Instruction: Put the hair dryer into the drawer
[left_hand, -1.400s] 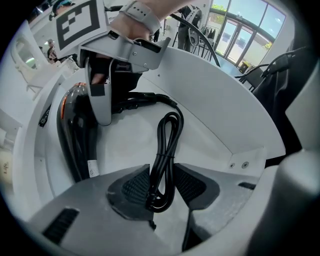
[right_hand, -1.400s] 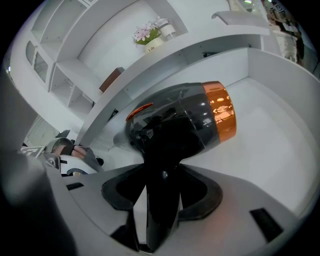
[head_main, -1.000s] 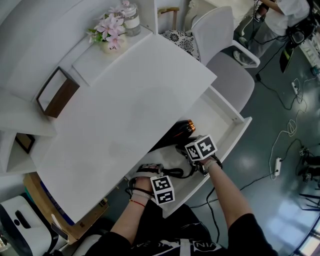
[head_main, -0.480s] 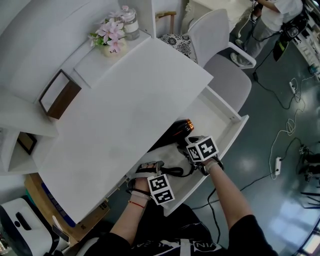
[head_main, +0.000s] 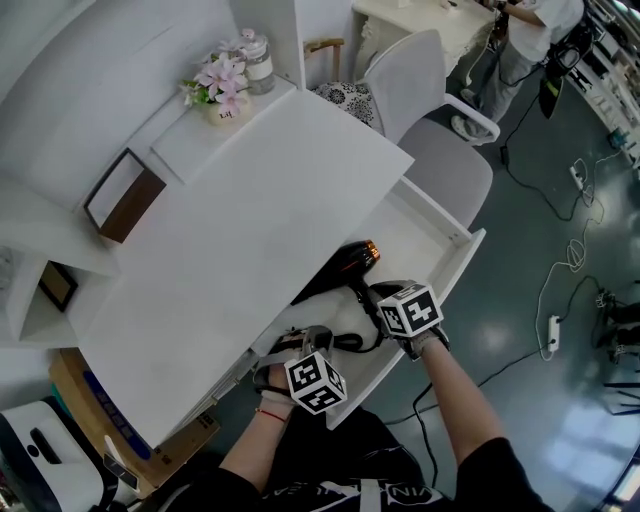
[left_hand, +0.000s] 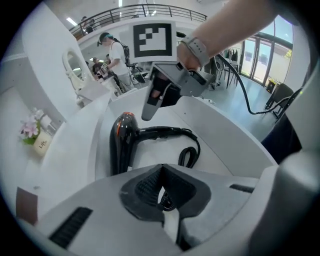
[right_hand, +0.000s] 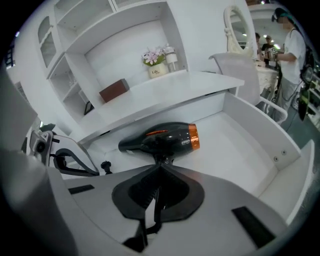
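- Dryer (right_hand: 162, 137) is lying on its side on the floor of the open drawer (head_main: 415, 230), partly tucked under the desk (head_main: 240, 230) edge.
- Its orange-ringed nozzle is pointing toward the drawer's right end, and its handle is pointing back at the person.
- Cord (left_hand: 192, 150) is looping off the handle end and lying on the drawer floor.
- Right gripper (right_hand: 160, 167) is hovering just over the handle, jaws pinched nearly together.
- The right gripper view is showing only a thin dark slit between the pads; cannot tell if they are touching the handle.
- Left gripper (left_hand: 161, 170) is sitting low at the drawer's near-left end, jaws closed with a bit of black cord pinched between them.
- Both grippers are close together at the drawer's front edge, left one nearer the person.
- Flowers (head_main: 220, 80) and a jar (head_main: 258, 50) are standing side by side on the raised shelf at the desk's far end.
- Brown box (head_main: 120, 195) is sitting on the desk's left side, well apart from the drawer.
- Grey chair (head_main: 440, 150) is standing just beyond the drawer's far end.
- A person (head_main: 520, 40) is standing in the background, top right of the head view.
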